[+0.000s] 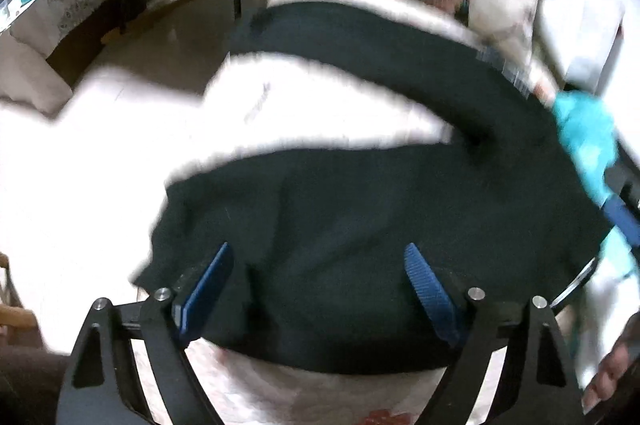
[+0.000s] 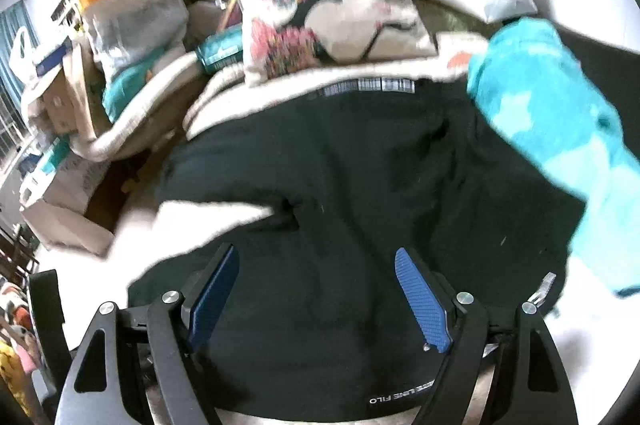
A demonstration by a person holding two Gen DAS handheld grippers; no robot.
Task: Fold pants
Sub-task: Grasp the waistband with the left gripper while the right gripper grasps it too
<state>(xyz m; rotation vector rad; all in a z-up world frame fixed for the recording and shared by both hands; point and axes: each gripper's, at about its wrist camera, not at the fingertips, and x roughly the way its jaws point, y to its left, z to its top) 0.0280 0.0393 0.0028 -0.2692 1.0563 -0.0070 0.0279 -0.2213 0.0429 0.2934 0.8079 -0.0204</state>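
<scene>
Left wrist view: soft, rumpled black pants [image 1: 360,205] on pale quilt [image 1: 80,153].

Left claw [image 1: 318,257] black arms, blue ribbed pads, silver screws, right claw [image 2: 316,259] alike, turquoise sleeve [image 2: 560,129]

Cluttered rm: cardboard boxes [image 2: 68,221], printed cushion [image 2: 332,1], window [image 2: 12,73] far left.
</scene>
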